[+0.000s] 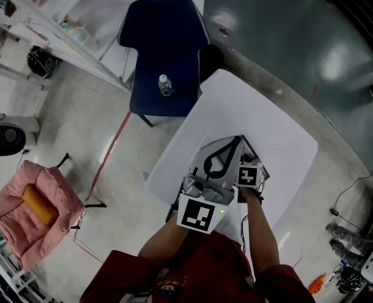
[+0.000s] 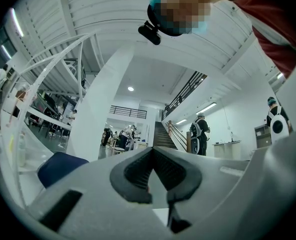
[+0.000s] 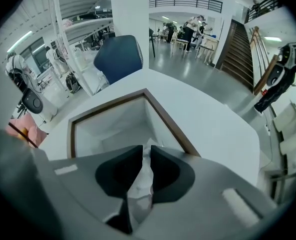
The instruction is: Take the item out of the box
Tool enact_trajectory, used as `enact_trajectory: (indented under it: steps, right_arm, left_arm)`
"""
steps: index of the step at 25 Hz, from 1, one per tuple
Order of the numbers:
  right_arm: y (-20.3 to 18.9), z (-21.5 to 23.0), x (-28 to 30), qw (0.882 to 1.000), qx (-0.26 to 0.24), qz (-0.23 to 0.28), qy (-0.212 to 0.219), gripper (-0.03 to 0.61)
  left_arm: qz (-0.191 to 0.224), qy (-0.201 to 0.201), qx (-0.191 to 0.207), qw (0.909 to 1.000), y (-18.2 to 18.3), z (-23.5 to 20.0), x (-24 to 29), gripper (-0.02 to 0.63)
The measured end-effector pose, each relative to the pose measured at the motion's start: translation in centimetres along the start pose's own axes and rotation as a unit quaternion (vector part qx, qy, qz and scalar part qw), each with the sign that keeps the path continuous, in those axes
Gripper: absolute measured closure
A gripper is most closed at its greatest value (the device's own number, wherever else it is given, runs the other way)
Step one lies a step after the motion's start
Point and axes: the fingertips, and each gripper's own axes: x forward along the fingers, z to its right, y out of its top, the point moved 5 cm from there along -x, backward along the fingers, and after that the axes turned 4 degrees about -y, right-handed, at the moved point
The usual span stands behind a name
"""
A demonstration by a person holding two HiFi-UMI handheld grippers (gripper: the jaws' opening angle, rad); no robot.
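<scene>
right gripper (image 3: 146, 150): clamped on white item (image 3: 139, 186) in box (image 3: 168, 119) | left gripper (image 2: 152, 153): tips together; empty

- Table (image 1: 287, 141): smooth, matt white top.
- Box (image 3: 164, 118): raw brown cardboard-like rim and smooth white inner walls.
- Item (image 3: 139, 186): thin, crinkled white stuff with a slight sheen, like plastic film.
- Right gripper (image 3: 146, 151) and left gripper (image 2: 153, 153): matt grey plastic shells.
- Pads (image 2: 180, 173): dark, finely ribbed, rubbery.
- Chair (image 1: 164, 49): navy cloth.
- Floor (image 1: 281, 36): glossy grey, mirroring lights.
- Cushion (image 1: 28, 226): soft pink cloth.
</scene>
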Motion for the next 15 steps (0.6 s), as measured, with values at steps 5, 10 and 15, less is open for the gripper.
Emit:
enact_trajectory:
  steps: [5, 10, 15]
  right_arm:
    - [-0.3, 0.3, -0.5, 1.0, 0.009, 0.006, -0.001, 0.538]
    - [-0.4, 0.4, -1.1, 1.0, 0.011, 0.013, 0.001, 0.551]
    - [-0.5, 0.3, -1.8, 1.0, 0.009, 0.024, 0.004, 0.555]
  left_arm:
    - [-0.002, -0.005, 0.002, 1.0, 0.0, 0.6, 0.0, 0.611]
    - [0.0, -0.011, 0.004, 0.9999, 0.2, 1.4, -0.1, 0.611]
    - [0.001, -0.016, 0.006, 0.9999, 0.3, 2.1, -0.3, 0.611]
